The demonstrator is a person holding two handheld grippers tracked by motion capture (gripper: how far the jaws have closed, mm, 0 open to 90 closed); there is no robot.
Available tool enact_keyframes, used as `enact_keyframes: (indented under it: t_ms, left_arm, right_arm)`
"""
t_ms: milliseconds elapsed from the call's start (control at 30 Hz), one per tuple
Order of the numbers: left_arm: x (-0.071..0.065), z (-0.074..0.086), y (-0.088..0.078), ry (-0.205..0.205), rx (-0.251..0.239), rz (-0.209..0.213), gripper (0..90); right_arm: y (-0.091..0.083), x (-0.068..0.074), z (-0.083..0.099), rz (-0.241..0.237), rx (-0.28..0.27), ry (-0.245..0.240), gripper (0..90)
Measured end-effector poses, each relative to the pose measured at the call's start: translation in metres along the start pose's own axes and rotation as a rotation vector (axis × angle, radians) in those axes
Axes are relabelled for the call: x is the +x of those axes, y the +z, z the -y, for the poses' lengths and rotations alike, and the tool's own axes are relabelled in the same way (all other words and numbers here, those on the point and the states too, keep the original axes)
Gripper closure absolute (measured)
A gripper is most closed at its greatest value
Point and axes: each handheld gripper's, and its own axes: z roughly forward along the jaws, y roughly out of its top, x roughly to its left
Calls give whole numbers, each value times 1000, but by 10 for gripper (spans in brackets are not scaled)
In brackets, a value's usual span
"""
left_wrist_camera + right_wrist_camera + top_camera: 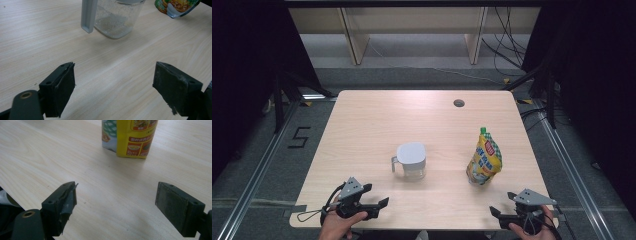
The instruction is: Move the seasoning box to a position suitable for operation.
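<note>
A clear plastic jug [411, 161] with a grey lid and a handle on its left stands mid-table; its handle and body [115, 17] fill the top of the left gripper view. A yellow stand-up pouch [484, 157] with a green cap stands upright to its right, its base [130, 137] ahead of the right jaws. My left gripper [379, 199] rests at the near left edge, open and empty [113, 87]. At the near right edge my right gripper [502, 204] also stands open with bare wood between its jaws [116, 206].
The light wooden table [377, 120] has a round cable hole [458, 103] near its far right. Dark floor, metal frame rails and cables surround it. A black cable loop [309, 216] trails from the left gripper at the table's near edge.
</note>
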Motion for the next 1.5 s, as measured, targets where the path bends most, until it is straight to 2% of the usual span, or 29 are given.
enact_keyframes:
  t_ms: [67,200,267,300,367,400,500,533,667,700,767,833,900,933,967,1000,1033,1200,1267,1367,1433,1467,1500]
  left_arm:
    - [2,0,1,-3,0,3,174]
    - [3,0,4,-3,1,3,176]
    - [3,-2,4,8,8,-7,177]
    - [4,-3,5,11,8,-7,180]
    - [4,-3,6,25,1,2,180]
    - [4,-3,6,27,5,2,180]
    - [4,-3,6,17,-2,2,180]
    - [5,-3,6,14,7,-1,180]
    - [4,-4,7,6,-3,-10,179]
    - [5,-5,7,18,-3,-7,179]
    - [6,-7,9,10,-6,-13,178]
    - [12,-11,13,61,-13,-10,178]
    - [15,-13,15,59,-6,-19,180]
    - [16,-13,19,43,-11,-26,184]
    - [18,-14,21,42,-5,-28,195]
    - [20,-16,23,41,-2,-32,219]
    - [21,-18,26,28,-12,-32,219]
    - [21,-31,38,71,-33,-52,279]
    - [22,-34,42,92,-38,-51,318]
    - [26,-38,49,95,-50,-44,354]
    - [30,-41,53,99,-58,-55,380]
    - [30,-41,53,99,-58,-55,391]
    - [32,-43,56,103,-63,-49,395]
  right_arm:
    - [0,-2,0,1,-8,-19,184]
    - [1,-2,0,4,-7,-20,186]
    - [2,-4,0,3,-10,-43,186]
    - [1,-2,0,4,-4,-17,189]
    - [2,-3,0,14,-10,-30,189]
    - [0,0,0,5,-2,4,189]
    - [2,-2,0,18,-9,-17,189]
    - [2,-4,0,4,-18,-38,189]
    - [2,-4,0,4,-14,-36,190]
    - [1,0,0,7,-3,11,190]
    - [3,-1,1,7,-12,1,190]
    - [3,-1,1,3,-11,3,195]
    - [3,-1,1,2,-12,4,198]
    - [3,-1,1,5,-2,7,198]
    - [3,-1,1,7,-3,0,199]
    - [2,0,1,3,1,15,204]
    - [2,0,1,3,1,15,204]
    - [3,-1,1,7,-7,20,204]
    - [4,-4,1,10,-9,2,206]
    - [3,-3,2,16,-9,13,209]
    - [3,-3,1,16,-1,4,209]
    - [2,-1,2,9,19,38,209]
    - [3,-4,1,8,11,8,210]
